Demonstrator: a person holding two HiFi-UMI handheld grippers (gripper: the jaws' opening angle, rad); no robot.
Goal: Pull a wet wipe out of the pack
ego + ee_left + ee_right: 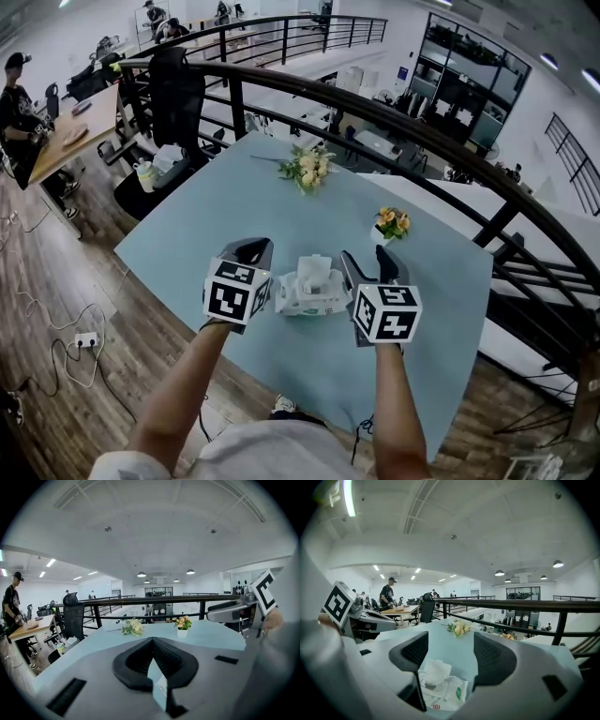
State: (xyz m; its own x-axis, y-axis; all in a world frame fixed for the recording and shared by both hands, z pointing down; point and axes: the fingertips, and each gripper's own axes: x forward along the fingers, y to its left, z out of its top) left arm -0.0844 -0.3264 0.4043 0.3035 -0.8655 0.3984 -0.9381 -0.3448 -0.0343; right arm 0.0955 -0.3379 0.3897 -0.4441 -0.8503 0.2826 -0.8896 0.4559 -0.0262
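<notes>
The white wet wipe pack (312, 286) lies in the middle of the light blue table (187, 253), with a crumpled wipe (314, 269) sticking up from its top. My left gripper (255, 246) is just left of the pack, its jaws shut with nothing in them; in the left gripper view its pads (152, 639) meet at the tip and the pack is hidden. My right gripper (367, 255) is just right of the pack and open. In the right gripper view the pack (445, 693) and its raised wipe (435, 671) lie low between the open jaws (451, 644), untouched.
A loose bunch of flowers (307, 167) lies at the table's far side, and a small white pot of flowers (391, 223) stands right of it. A black railing (375, 108) curves behind the table. An office chair (176, 94) stands far left, near a person at a desk.
</notes>
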